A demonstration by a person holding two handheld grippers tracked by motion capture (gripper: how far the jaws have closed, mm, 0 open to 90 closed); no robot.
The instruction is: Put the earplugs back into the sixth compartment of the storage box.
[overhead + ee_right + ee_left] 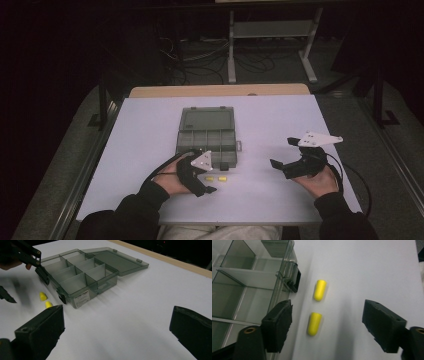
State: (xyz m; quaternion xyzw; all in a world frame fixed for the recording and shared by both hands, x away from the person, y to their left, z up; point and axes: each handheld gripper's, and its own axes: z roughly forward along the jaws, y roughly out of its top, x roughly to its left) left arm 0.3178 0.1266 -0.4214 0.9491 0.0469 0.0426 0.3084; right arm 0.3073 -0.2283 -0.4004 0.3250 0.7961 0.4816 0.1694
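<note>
Left gripper view: 2 earplugs [314,323] between wide claw [327,325].

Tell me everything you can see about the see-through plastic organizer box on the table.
The smoky grey translucent plastic compartment box lies open on the white table, its hinged lid folded flat onto the table behind it. Thin dividers split the tray into several compartments, and those that can be seen look empty. Dark latches sit on its front wall, beside a small printed label. Two small yellow capsule-shaped pieces lie just in front, not touching it. The left tongs hover open near its front edge.
</note>
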